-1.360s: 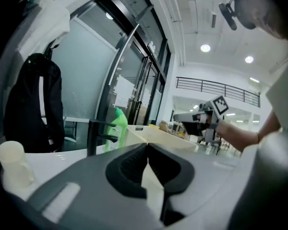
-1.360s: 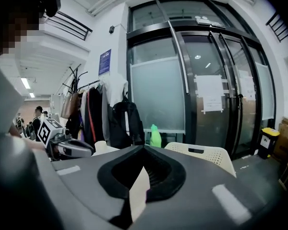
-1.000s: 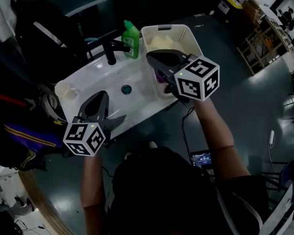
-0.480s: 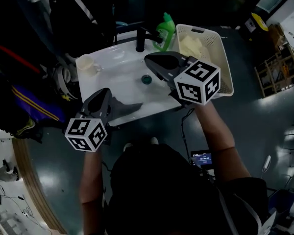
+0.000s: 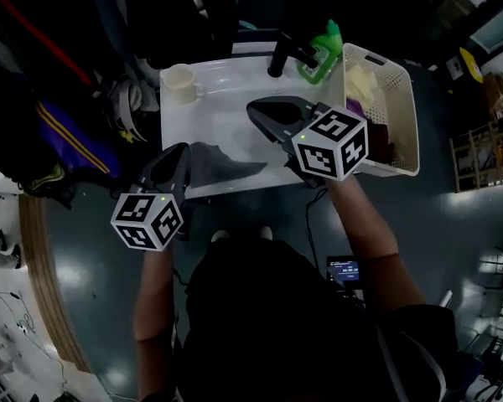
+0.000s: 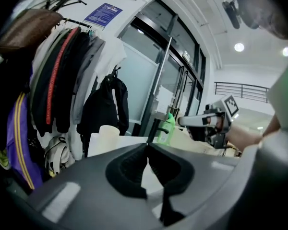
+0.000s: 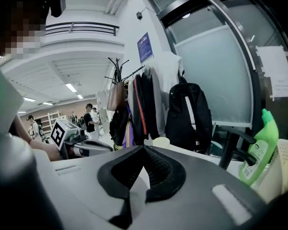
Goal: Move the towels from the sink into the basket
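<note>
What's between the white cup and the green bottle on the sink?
The black faucet stands between the white cup and the green bottle, seen in the head view.

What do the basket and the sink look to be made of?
The basket looks like moulded plastic, cream and matte, with a handle slot cut through its thin rim. The sink is glossy white and throws bright reflections, so it is probably glazed ceramic, though the look leaves that open.

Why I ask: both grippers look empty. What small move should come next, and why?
Probably lift the right gripper aside to check the sink beneath it. Both it and the left gripper have fingers together on nothing, the visible sink shows no towel, and towels lie in the basket, so the job may be done.
</note>
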`<action>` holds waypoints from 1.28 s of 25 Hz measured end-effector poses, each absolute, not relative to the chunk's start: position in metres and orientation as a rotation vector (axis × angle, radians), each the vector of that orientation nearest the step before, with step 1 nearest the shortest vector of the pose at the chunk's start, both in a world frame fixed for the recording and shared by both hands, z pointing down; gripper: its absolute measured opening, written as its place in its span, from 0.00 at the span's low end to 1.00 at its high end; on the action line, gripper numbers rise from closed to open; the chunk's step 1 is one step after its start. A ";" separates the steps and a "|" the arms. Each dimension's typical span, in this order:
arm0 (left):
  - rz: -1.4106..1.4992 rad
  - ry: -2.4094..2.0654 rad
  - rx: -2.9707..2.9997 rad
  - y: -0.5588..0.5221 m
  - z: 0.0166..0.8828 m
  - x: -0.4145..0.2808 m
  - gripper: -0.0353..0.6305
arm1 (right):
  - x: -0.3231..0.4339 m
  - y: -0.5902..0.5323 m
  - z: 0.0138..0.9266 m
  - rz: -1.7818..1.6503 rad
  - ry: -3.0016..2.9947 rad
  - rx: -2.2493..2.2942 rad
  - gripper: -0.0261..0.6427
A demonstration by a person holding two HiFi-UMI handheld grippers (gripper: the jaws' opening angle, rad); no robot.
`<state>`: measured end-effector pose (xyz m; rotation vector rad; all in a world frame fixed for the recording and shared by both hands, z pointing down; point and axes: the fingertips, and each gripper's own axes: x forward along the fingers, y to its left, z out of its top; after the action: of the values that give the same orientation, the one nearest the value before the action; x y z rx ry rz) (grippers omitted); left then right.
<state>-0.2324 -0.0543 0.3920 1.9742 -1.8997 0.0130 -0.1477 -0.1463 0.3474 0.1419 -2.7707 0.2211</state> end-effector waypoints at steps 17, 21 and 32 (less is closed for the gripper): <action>0.014 -1.969 1.762 0.002 0.445 -0.272 0.07 | -0.210 -0.091 0.455 0.338 -2.574 -0.128 0.06; 0.025 -1.972 1.745 0.007 0.456 -0.274 0.07 | -0.219 -0.075 0.480 0.354 -2.515 -0.204 0.11; 0.036 -1.919 1.723 0.008 0.489 -0.276 0.07 | -0.224 -0.053 0.544 0.361 -2.315 -0.272 0.40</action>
<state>-0.2764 0.0081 0.4893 1.7231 -1.9189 0.0355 -0.2237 -0.0526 0.5441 -0.2716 -2.3155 0.3613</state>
